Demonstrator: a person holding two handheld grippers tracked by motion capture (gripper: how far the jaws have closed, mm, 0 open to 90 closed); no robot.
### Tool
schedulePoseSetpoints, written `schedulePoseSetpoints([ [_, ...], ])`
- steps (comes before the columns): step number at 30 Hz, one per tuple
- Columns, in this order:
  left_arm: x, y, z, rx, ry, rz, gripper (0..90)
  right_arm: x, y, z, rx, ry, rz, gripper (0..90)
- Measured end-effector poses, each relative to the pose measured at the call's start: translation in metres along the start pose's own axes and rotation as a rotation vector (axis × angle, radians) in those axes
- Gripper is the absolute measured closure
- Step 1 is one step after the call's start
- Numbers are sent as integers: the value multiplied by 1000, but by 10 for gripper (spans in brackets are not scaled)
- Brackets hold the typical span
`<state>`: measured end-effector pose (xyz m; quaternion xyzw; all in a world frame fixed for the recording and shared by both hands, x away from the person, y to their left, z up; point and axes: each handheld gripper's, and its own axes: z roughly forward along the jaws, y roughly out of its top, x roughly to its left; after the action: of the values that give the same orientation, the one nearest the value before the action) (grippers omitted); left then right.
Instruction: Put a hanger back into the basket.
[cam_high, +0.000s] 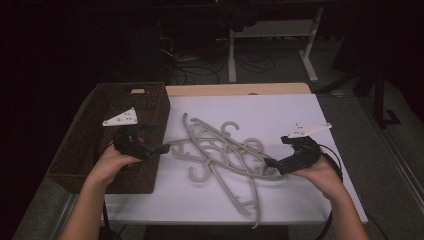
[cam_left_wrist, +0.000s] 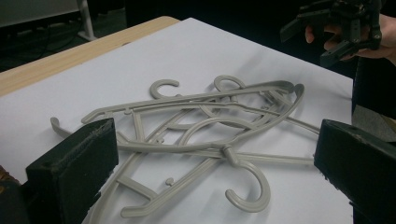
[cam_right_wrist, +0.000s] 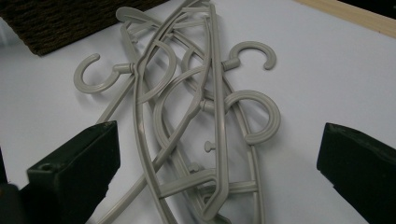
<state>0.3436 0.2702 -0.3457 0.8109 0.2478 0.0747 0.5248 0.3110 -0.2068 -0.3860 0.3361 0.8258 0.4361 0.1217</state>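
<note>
Nothing is being carried yet: the hangers (cam_high: 220, 150) are all lying in one tangled heap on the white sheet (cam_high: 280, 110) in the middle of the table (cam_high: 235, 90), just right of the basket (cam_high: 95, 145), and the part of the basket that shows is holding none of them. Judging from this, the work of lifting them out of the pile, probably into the basket, is only beginning, and every hanger is still waiting to be picked. The left gripper (cam_high: 162, 148) is hovering at the pile's left edge, over the basket's near corner, with its jaws spread wide and nothing between them; in the left gripper view the heap is lying just ahead of the two pads. The right gripper (cam_high: 271, 162) is pointing in at the pile's right edge, likewise released and grasping nothing. Counting by hooks, three are showing clearly in the right gripper view, and the high view is suggesting a fourth hanger trailing toward the near edge, so there are three or four grey hangers; the overlap is stopping a firmer count. There is one basket, one sheet and two grippers.
</note>
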Motion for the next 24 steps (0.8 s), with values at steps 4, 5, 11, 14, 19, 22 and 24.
schedulePoseSetpoints([
  [4, -3, 3, 0, -3, 4, 1, 0, 0, 0, 2, 13, -1, 6, 0],
  [5, -3, 4, 1, -1, 1, 5, 0, -1, 0, 2, 15, -3, 10, 0],
  [11, -7, 5, 7, 5, -10, 13, 0, 2, -4, 3, 28, 2, 33, 88],
  [14, -6, 3, 8, 5, -8, 6, 0, 6, -8, 4, 47, 36, 49, 238],
  [19, -6, 4, 6, -3, -7, 3, 0, 13, -16, 7, 70, 87, 37, 491],
  [22, -8, 5, 4, -10, -4, 7, 0, 19, -22, 9, 102, 119, 22, 690],
  [24, -8, 6, 4, -10, -3, 7, 0, 21, -24, 11, 124, 129, 22, 769],
])
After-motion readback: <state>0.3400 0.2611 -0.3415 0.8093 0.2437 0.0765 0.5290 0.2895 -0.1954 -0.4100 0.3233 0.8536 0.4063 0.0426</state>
